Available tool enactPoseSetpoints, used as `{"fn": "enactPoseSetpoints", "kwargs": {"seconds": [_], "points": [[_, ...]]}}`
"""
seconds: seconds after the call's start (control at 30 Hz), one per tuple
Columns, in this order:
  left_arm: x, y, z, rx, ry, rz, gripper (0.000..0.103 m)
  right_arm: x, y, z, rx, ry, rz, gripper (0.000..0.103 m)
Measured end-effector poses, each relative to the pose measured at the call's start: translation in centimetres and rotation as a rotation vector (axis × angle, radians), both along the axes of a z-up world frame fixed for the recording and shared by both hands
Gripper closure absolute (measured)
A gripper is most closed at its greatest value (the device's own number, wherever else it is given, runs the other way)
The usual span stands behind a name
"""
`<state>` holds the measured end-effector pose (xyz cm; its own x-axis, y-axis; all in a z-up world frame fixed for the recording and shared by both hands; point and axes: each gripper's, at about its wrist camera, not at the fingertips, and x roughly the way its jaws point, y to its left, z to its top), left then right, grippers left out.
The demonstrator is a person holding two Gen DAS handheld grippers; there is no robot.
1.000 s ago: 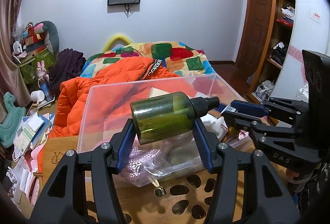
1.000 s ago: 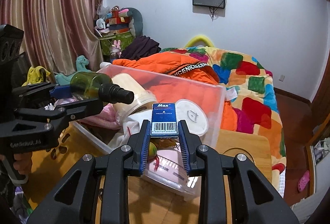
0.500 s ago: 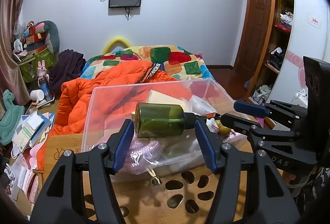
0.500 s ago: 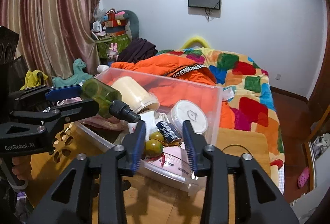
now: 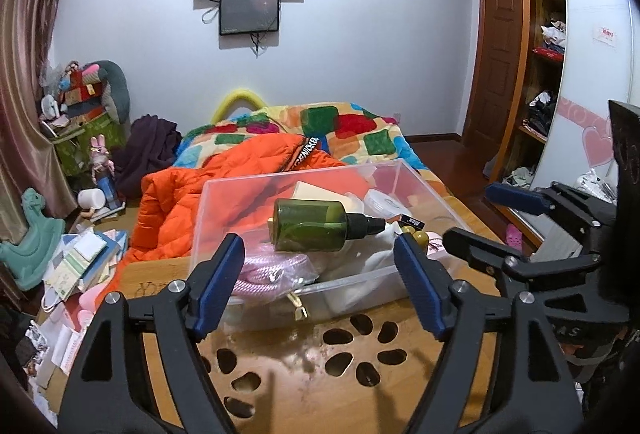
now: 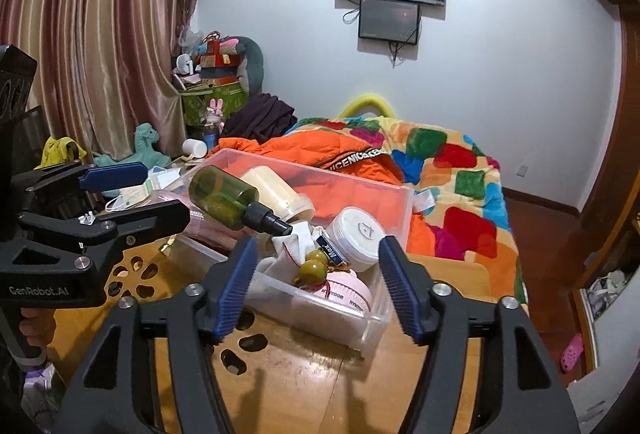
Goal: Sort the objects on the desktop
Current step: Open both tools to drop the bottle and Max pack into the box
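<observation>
A clear plastic bin (image 5: 304, 178) (image 6: 404, 206) stands on the wooden table. A green spray bottle (image 5: 316, 225) (image 6: 228, 200) lies on its side on top of the bin's contents. A small blue Max box (image 6: 330, 248) (image 5: 412, 222) lies in the bin beside green-brown beads (image 6: 312, 268). My left gripper (image 5: 320, 274) is open and empty, just in front of the bin; it also shows at the left in the right wrist view (image 6: 132, 194). My right gripper (image 6: 316, 286) is open and empty over the bin's near corner.
The bin also holds a cream tub (image 6: 276, 190), a white round jar (image 6: 358, 234), a pink item (image 6: 344, 290) and a pink bag (image 5: 272, 270). The table (image 5: 304, 362) has cut-out holes. Behind it are an orange jacket (image 5: 224, 186) and a bed.
My left gripper let go of the green bottle, which now lies in the bin. My right gripper let go of the blue Max box, also in the bin. Both opened and drew back.
</observation>
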<state>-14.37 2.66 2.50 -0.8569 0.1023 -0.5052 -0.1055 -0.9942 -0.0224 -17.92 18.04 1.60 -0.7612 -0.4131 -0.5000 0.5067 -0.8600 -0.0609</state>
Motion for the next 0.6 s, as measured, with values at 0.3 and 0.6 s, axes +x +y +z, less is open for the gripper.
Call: {"fn": "enactPoseSetpoints", "kwargs": {"seconds": [0.3,0.6], "points": [[3.0,-0.6,0.0,-0.014,0.039,0.07,0.007,3.5,0.3,0.7,0.031,0.08,-0.051,0.012],[5.9,0.0,-0.9,-0.048,0.069,0.118,0.004,6.6,2.0,0.6,-0.034,0.082,-0.1,0.001]]}}
